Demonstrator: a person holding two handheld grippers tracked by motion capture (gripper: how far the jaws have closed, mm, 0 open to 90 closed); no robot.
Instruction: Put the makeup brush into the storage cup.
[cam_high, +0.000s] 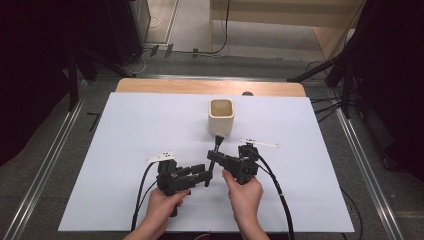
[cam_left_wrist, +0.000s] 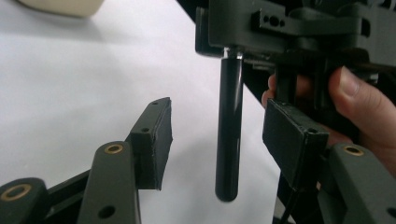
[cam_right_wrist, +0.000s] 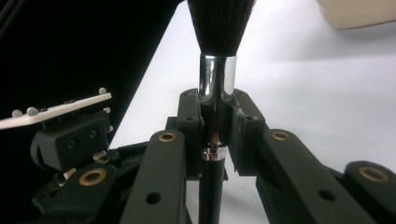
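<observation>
A black brush with a chrome collar (cam_right_wrist: 215, 79) and dark bristles (cam_right_wrist: 219, 23) is clamped in my right gripper (cam_right_wrist: 215, 126), which is shut on the collar. In the high view the brush (cam_high: 218, 142) runs from near the cup down toward the person, with my right gripper (cam_high: 214, 159) holding its middle. My left gripper (cam_high: 204, 174) comes in from the left and stands open. Its two pads (cam_left_wrist: 156, 135) flank the brush's black handle (cam_left_wrist: 229, 130) without touching it.
A cream square cup (cam_high: 221, 116) stands upright just beyond the brush on the white table sheet (cam_high: 125, 130). The cup's edge shows as a cream shape (cam_left_wrist: 60, 5) in the left gripper view. The person's fingers (cam_left_wrist: 359, 93) wrap the right gripper's body.
</observation>
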